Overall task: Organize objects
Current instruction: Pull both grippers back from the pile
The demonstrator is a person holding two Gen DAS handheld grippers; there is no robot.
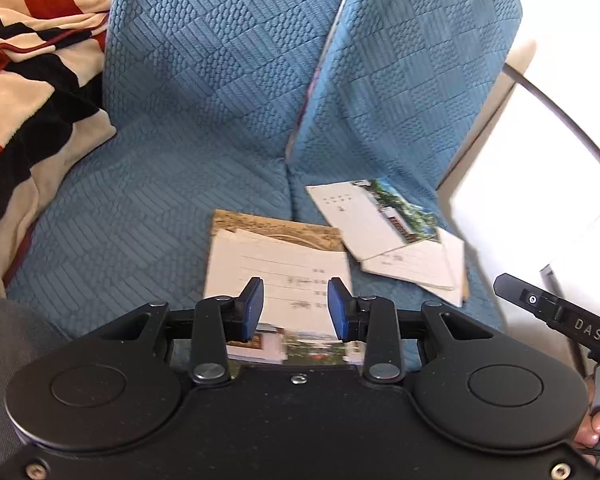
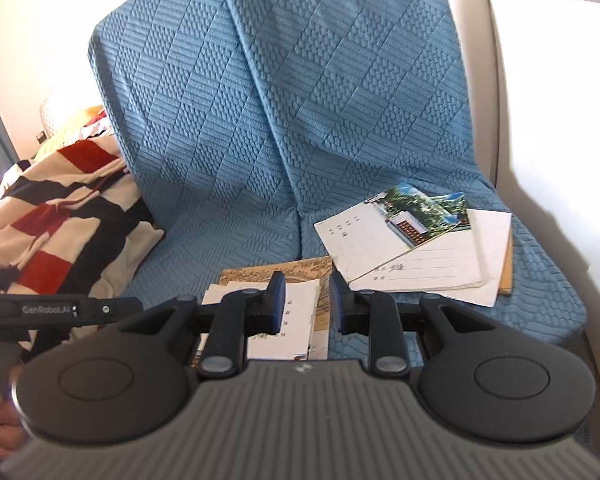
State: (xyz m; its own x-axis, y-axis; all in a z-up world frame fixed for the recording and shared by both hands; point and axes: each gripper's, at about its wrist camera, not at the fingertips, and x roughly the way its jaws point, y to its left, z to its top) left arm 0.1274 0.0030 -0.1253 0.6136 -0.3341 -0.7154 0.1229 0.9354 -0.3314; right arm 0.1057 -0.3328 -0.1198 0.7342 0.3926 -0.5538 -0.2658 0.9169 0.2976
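Two loose piles of booklets and cards lie on a blue quilted sofa seat (image 1: 140,216). The near pile (image 1: 278,268) has white lined booklets over a tan patterned one; it also shows in the right wrist view (image 2: 288,312). The right pile (image 1: 384,228) has a booklet with a photo cover on top of white sheets, seen too in the right wrist view (image 2: 412,240). My left gripper (image 1: 296,308) is open and empty, held above the near pile. My right gripper (image 2: 308,304) is open and empty, above the near pile's right edge.
A red, black and cream striped blanket (image 1: 28,80) is heaped at the left end of the sofa, also in the right wrist view (image 2: 56,224). The blue backrest cushions (image 2: 300,80) rise behind. A pale armrest (image 2: 548,160) borders the seat on the right.
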